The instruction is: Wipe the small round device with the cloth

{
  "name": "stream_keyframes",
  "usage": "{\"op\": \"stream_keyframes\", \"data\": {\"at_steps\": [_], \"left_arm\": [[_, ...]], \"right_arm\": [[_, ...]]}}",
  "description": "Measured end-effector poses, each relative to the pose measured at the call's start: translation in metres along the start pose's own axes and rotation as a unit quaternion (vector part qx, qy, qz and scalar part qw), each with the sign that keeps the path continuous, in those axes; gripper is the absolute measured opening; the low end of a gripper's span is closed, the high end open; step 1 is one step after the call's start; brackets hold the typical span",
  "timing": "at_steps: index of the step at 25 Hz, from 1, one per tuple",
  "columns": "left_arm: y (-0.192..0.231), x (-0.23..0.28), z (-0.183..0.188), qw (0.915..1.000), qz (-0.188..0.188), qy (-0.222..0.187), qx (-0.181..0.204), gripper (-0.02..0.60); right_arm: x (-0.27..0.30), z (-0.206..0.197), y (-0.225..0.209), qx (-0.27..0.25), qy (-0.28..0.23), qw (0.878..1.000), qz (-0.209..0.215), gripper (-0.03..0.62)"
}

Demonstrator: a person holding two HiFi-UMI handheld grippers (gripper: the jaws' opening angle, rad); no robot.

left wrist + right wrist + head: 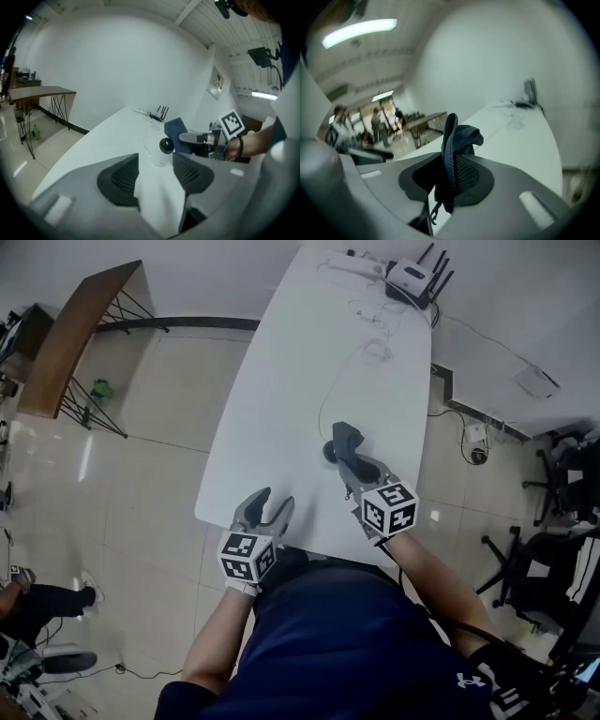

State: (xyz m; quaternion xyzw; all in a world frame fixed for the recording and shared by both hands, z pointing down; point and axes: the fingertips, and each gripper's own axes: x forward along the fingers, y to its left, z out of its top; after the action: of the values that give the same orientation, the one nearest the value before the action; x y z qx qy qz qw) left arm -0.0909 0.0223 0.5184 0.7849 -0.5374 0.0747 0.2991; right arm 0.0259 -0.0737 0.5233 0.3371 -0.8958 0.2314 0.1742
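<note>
The small round device [165,149], a white body with a black ball-shaped head, stands on the white table [291,390]. In the head view only a dark part of the device [329,452] shows beside the cloth. My right gripper [349,463] is shut on a dark blue cloth [348,438], which it holds right next to the device. In the right gripper view the cloth [457,138] is bunched upright between the pads of that gripper [451,174]. My left gripper [267,510] hangs open near the table's front edge. Its jaws [154,174] frame the device farther ahead, with nothing between them.
A black-and-white router [412,277] with antennas and thin white cables [375,345] lie at the table's far end. A wooden side table [70,334] stands on the floor to the left, office chairs [548,563] to the right. People [377,123] stand far off.
</note>
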Motion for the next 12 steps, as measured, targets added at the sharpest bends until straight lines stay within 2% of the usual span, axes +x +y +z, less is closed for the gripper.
{"op": "stream_keyframes", "data": {"at_steps": [1, 2, 4, 6, 8, 9, 10, 12], "left_arm": [[0.001, -0.001, -0.001, 1.0, 0.001, 0.0, -0.001, 0.227], [0.002, -0.002, -0.002, 1.0, 0.004, 0.001, -0.001, 0.227], [0.004, -0.004, -0.003, 0.9999, 0.009, 0.004, -0.004, 0.225], [0.006, -0.006, -0.005, 0.9998, 0.015, 0.008, -0.007, 0.224], [0.006, -0.008, -0.007, 0.9997, 0.02, 0.007, -0.009, 0.222], [0.006, -0.009, -0.008, 0.9997, 0.022, 0.008, -0.009, 0.222], [0.005, -0.01, -0.01, 0.9996, 0.024, 0.01, -0.01, 0.222], [0.004, -0.01, -0.015, 0.9995, 0.027, 0.012, -0.012, 0.221]], "right_arm": [[0.004, -0.011, 0.009, -0.091, 0.024, 0.996, -0.003, 0.071], [0.007, -0.021, 0.018, -0.17, 0.045, 0.984, -0.004, 0.071], [0.01, -0.035, 0.031, -0.303, 0.074, 0.95, -0.009, 0.071], [0.013, -0.052, 0.034, -0.408, 0.094, 0.908, -0.017, 0.071], [0.015, -0.07, 0.033, -0.474, 0.108, 0.874, -0.018, 0.071], [0.016, -0.078, 0.031, -0.49, 0.116, 0.864, -0.016, 0.071], [0.016, -0.086, 0.03, -0.498, 0.124, 0.858, -0.011, 0.071], [0.019, -0.101, 0.025, -0.498, 0.144, 0.855, -0.001, 0.071]]}}
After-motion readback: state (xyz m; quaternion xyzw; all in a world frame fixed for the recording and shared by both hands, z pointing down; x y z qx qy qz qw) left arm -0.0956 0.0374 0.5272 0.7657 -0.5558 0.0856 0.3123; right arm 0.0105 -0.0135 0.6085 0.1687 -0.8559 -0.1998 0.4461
